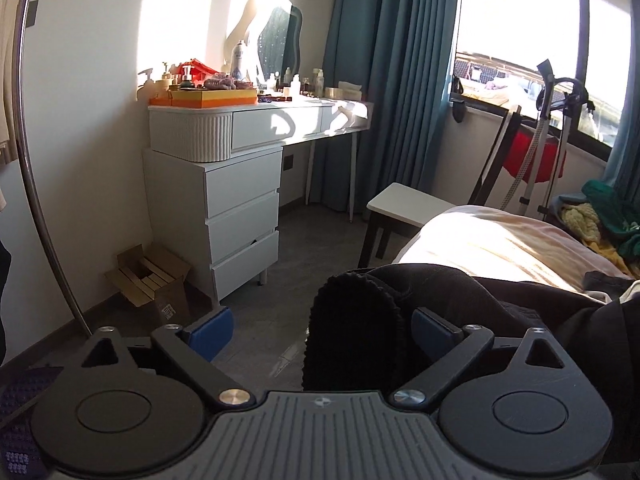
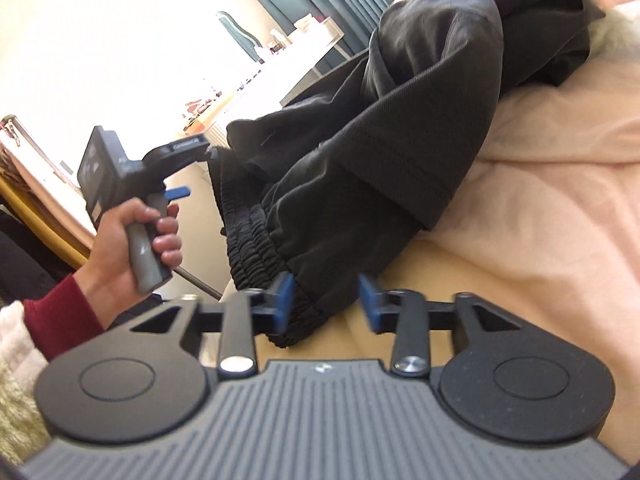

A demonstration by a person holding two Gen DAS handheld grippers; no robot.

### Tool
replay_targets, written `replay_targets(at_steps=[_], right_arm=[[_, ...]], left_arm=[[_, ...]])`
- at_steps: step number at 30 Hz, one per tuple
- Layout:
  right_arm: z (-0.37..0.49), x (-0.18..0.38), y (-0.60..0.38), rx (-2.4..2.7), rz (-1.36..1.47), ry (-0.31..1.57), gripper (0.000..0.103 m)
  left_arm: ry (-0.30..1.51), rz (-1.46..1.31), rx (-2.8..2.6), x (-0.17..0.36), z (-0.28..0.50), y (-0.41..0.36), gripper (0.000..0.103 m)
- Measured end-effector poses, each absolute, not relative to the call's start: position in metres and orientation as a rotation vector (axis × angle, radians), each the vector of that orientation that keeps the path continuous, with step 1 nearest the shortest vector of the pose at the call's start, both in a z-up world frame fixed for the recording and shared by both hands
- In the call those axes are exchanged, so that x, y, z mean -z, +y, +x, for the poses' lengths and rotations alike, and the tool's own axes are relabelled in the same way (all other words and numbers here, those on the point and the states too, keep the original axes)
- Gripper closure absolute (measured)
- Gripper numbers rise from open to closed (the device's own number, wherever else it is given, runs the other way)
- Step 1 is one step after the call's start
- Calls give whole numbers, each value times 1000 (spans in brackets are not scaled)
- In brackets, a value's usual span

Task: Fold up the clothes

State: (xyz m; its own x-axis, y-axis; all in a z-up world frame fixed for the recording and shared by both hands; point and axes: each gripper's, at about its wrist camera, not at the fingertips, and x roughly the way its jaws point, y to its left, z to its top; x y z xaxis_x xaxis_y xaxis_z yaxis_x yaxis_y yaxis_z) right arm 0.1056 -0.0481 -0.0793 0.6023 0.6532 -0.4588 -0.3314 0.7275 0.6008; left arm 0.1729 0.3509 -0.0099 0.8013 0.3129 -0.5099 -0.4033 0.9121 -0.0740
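Black trousers (image 2: 400,132) lie heaped at the edge of a pink-sheeted bed (image 2: 540,208) — their ribbed elastic waistband sits between the spread fingers of the right gripper (image 2: 326,304), touching its left pad. The left gripper (image 1: 320,330), likewise spread, has dark ribbed fabric (image 1: 352,332) against its right pad. No lettering is legible.

Sunlight pours through the big window (image 1: 516,20) and splashes bright patches on the white wall (image 1: 100,80). Teal floor-length curtains (image 1: 384,80) hang beside it. There's a white dressing table (image 1: 256,120) crowded with bottles, a wavy-edged mirror (image 1: 280,40) propped on top, white drawers (image 1: 240,216) beneath. Grey floor tiles (image 1: 312,240), an open cardboard box (image 1: 156,284), a small white stool (image 1: 408,204), a peach-coloured bedspread (image 1: 492,240) glowing.
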Motion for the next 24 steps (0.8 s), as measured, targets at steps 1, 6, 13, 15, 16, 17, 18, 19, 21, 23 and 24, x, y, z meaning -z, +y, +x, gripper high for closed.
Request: replay_targets(at_steps=[1,6,13,15,16,17,18,19,21,23,24], right_arm=[[102,71,-53,-581,469,688,16],[86,31,-91,-526,379,582,18],[80,-12,-150,-432,213,454,18],[86,-19,-167,-395,174,419,18],[88,-21,-176,-375,155,397,18],[89,-20,-184,-355,145,373,18],[88,-17,-195,-328,149,341,19],[87,-11,-207,-292,173,308,19],[84,5,-228,-208,230,282,19],[85,24,-244,-138,231,304,18],[87,31,-248,-113,215,330,18]], left_arm=[[501,-178,-382,7,161,347,2],[453,-132,-337,-13,101,307,0],[400,-123,-116,-38,26,192,0],[389,-128,-46,-35,12,154,0],[386,-136,-10,-31,7,137,0],[385,-144,24,-27,3,121,0],[403,-163,40,-17,6,112,0],[421,-182,56,-7,10,103,0],[464,-205,62,10,18,88,0],[529,-209,45,26,33,81,1],[544,-195,42,31,38,78,1]])
